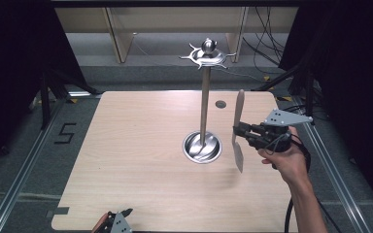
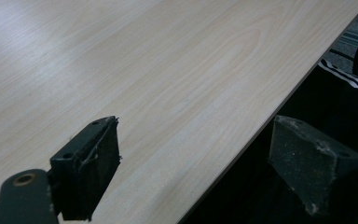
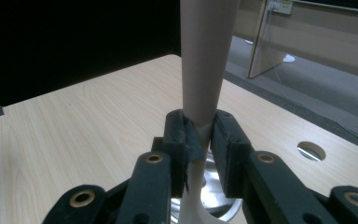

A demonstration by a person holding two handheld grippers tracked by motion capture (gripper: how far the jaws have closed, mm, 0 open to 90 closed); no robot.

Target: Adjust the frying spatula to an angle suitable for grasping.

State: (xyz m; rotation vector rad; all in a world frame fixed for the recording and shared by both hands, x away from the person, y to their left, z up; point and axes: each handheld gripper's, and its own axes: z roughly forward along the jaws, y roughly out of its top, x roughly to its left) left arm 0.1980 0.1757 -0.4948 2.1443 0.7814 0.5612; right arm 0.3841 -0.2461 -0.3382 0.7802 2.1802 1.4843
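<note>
Two claws are at work around the metal stand (image 1: 203,145). To its right, the right claw (image 1: 238,135) is clenched on a wooden spatula (image 1: 238,131), pinching its handle so that it hangs upright above the worktop (image 1: 136,165), blade down, near the stand's round base but apart from it. Well away from the stand, at the worktop's near edge, the left claw (image 1: 121,218) sits released, nothing between its jaws.

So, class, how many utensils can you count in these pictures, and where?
1: a beige spatula, upright in the right tongs, lifted right of the metal stand. None hangs from the stand's hooks.
</note>
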